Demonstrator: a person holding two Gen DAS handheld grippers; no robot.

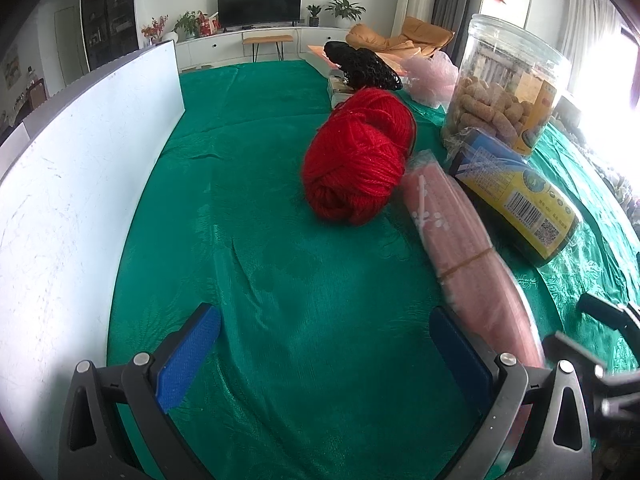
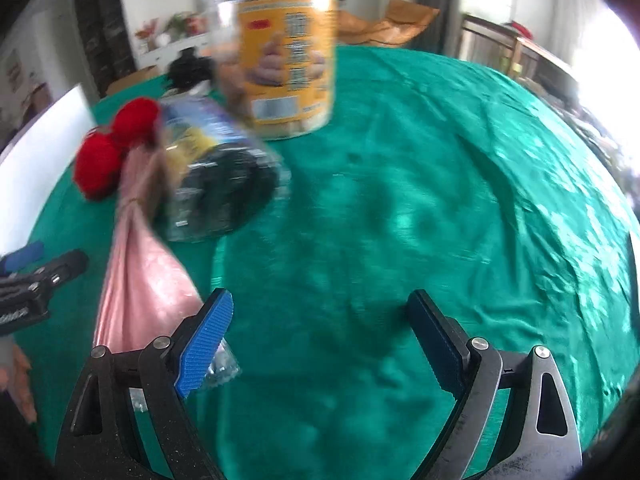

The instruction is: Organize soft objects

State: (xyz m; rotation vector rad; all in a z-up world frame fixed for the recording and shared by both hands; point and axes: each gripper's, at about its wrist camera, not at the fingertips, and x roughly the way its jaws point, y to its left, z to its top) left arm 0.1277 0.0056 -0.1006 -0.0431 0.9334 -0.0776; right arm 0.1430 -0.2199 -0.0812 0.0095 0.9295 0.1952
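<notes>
A red yarn ball [image 1: 358, 156] lies on the green cloth [image 1: 280, 280], ahead of my open, empty left gripper [image 1: 324, 344]. A pink wrapped bundle [image 1: 468, 248] lies to its right, its near end beside my right finger. A black net bag [image 1: 362, 66] and a pink mesh item [image 1: 430, 76] lie further back. In the blurred right wrist view my right gripper [image 2: 320, 332] is open and empty over bare cloth [image 2: 400, 220]; the pink bundle [image 2: 140, 280] and the yarn [image 2: 114, 148] lie to its left.
A clear snack jar [image 1: 508, 84] stands at the right, also in the right wrist view [image 2: 280, 48]. A dark wrapped package [image 1: 516, 196] lies on its side before it. A white board [image 1: 80, 184] stands along the left. The other gripper [image 1: 608, 320] shows at lower right.
</notes>
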